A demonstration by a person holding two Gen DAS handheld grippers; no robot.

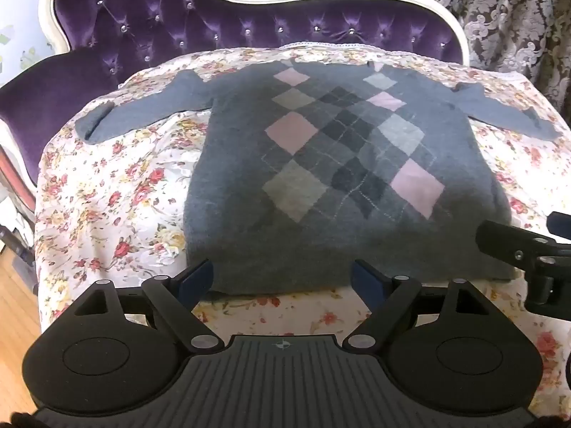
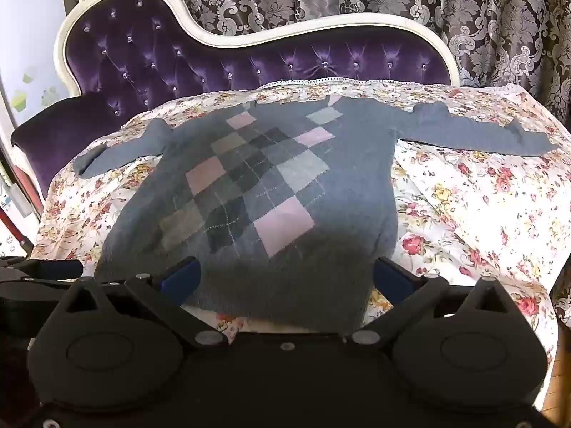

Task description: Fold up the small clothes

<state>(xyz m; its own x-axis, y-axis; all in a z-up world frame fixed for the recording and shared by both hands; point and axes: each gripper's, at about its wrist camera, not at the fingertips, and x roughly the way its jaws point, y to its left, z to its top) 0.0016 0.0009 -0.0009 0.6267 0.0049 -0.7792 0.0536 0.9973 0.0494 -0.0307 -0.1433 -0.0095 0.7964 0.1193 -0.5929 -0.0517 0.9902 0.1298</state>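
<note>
Grey argyle sweater [image 1: 332, 164], floral sheet [image 1: 107, 192], purple tufted sofa [image 1: 160, 25].

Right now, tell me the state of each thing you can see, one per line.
Grey knitted argyle sweater: unfolded, flat, front up, both sleeves spread out.
Floral bedsheet: spread under the sweater.
Left hand-held gripper: open, empty, at the sweater's hem.
Right hand-held gripper: open, empty, at the hem.
</note>
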